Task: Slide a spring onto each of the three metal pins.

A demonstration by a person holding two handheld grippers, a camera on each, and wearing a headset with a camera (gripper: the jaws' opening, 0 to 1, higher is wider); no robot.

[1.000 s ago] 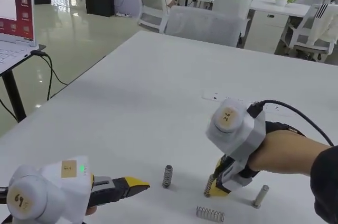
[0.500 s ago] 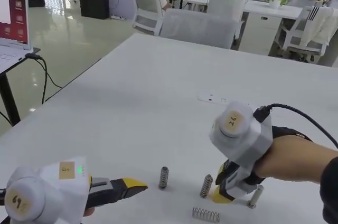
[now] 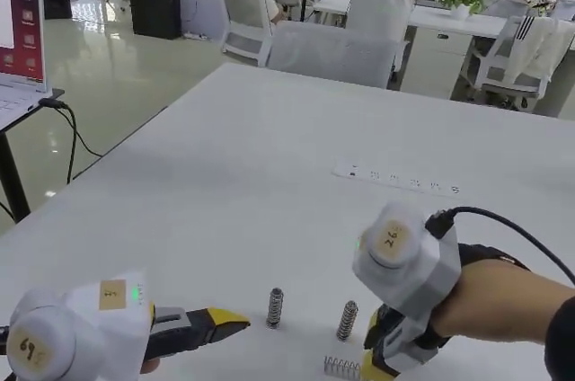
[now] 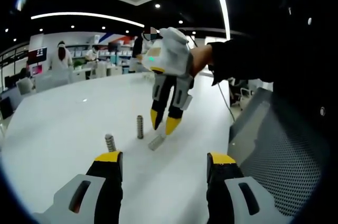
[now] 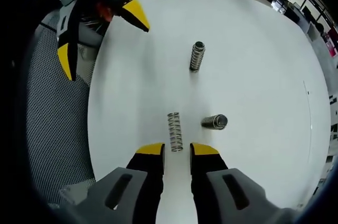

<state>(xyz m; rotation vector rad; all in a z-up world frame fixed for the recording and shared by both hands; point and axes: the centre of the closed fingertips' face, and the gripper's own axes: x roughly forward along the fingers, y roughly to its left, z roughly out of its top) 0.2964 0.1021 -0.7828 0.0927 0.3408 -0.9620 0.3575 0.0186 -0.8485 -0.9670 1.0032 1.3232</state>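
Office desks, chairs and standing people fill the background beyond a wide white table, with a power strip lying on it toward 12 o'clock.

Two pins stand upright on the near part of the table, each already wearing a spring. In the head view the first pin is at 9 o'clock of the second pin, a little apart from it. A loose spring lies flat on the table at about 6 o'clock of the second pin.

The right gripper points down at the table from 5 o'clock of the head view, its tips just beside the loose spring. In the right gripper view its jaws are a little apart and clamp nothing. The loose spring runs toward 12 o'clock from the gap between the tips, with the second pin at 3 o'clock of it and the first pin farther off near 1 o'clock.

The left gripper lies low at 7 o'clock, aimed toward the first pin. Its own view shows the jaws spread wide and empty.
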